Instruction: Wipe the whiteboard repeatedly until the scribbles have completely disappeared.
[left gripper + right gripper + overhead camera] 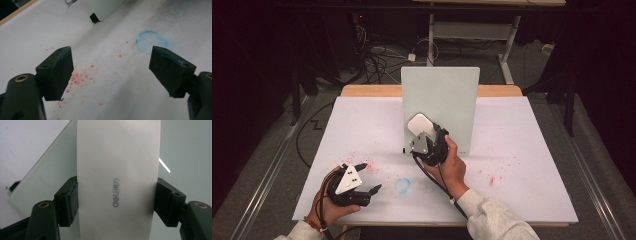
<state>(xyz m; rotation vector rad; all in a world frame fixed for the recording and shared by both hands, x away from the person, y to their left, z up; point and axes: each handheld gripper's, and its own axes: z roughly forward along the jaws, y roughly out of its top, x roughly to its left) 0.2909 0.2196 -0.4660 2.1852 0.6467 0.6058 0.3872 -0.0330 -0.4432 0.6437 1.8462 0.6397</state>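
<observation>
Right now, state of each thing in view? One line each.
Right tool: shut on the white eraser, up against the board.
White eraser: clamped by its long sides, printed side facing the camera.
Board: upright on the table, on a small black foot; surface looks clean.
Left tool: open, nothing between its pads, low over the table.
Table: white top, red specks and a blue ring smudge.

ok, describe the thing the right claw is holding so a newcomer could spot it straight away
Start at the pale glass whiteboard standing upright at the middle of the white table. Pressed against its lower left face is a white rounded-rectangle whiteboard eraser, clamped between the right claw jaws. It is the one loose white block there, with a grey "deli" logo on its back.
</observation>
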